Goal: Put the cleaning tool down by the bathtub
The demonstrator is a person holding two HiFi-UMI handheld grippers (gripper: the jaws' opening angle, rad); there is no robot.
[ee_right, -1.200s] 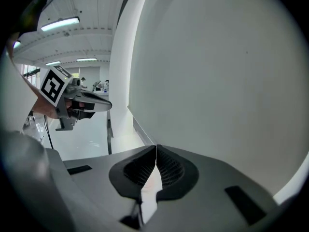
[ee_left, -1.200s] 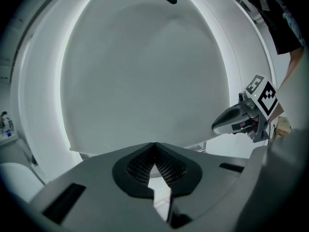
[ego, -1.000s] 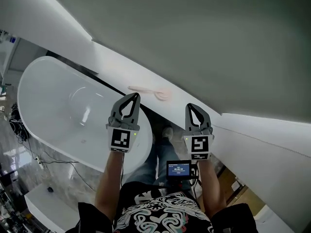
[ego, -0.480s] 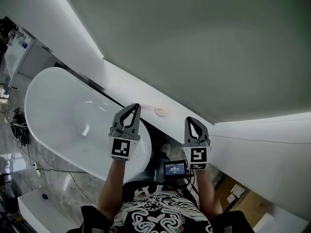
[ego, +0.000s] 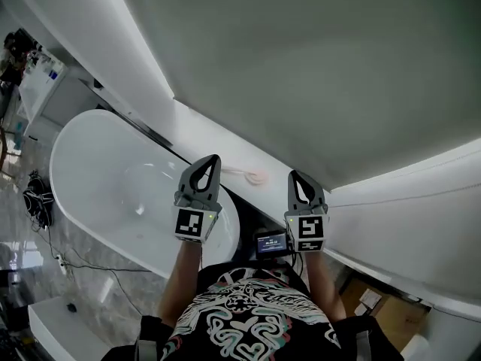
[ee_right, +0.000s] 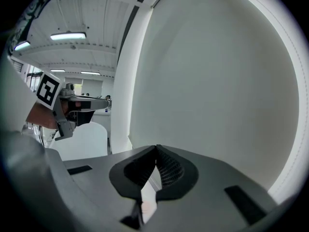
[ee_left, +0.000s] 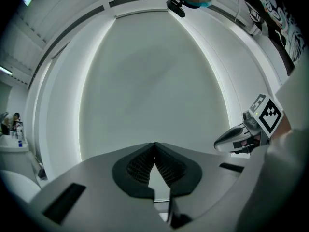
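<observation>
A pale pink long-handled cleaning tool (ego: 246, 174) lies on the white ledge (ego: 188, 130) between the wall and the white bathtub (ego: 105, 179). Neither gripper touches it. My left gripper (ego: 213, 159) is held up just left of the tool, jaws shut and empty (ee_left: 154, 144). The right gripper (ego: 294, 175) is raised to the tool's right, its jaws likewise shut on nothing (ee_right: 156, 148). Each gripper view faces the pale wall and shows the other gripper: the right gripper (ee_left: 241, 137) and the left gripper (ee_right: 77, 104).
A tall grey-white wall (ego: 316, 66) fills the upper view. Cables (ego: 36, 200) lie on the marbled floor left of the tub, and a white block (ego: 64, 318) sits at bottom left. A small screen (ego: 272, 242) hangs at the person's chest. A shelf with bottles (ego: 36, 70) is far left.
The head view has tilted, so the tub and ledge have slid right and lower. Both grippers stay raised side by side, shut and empty. The tool has not moved on the ledge.
</observation>
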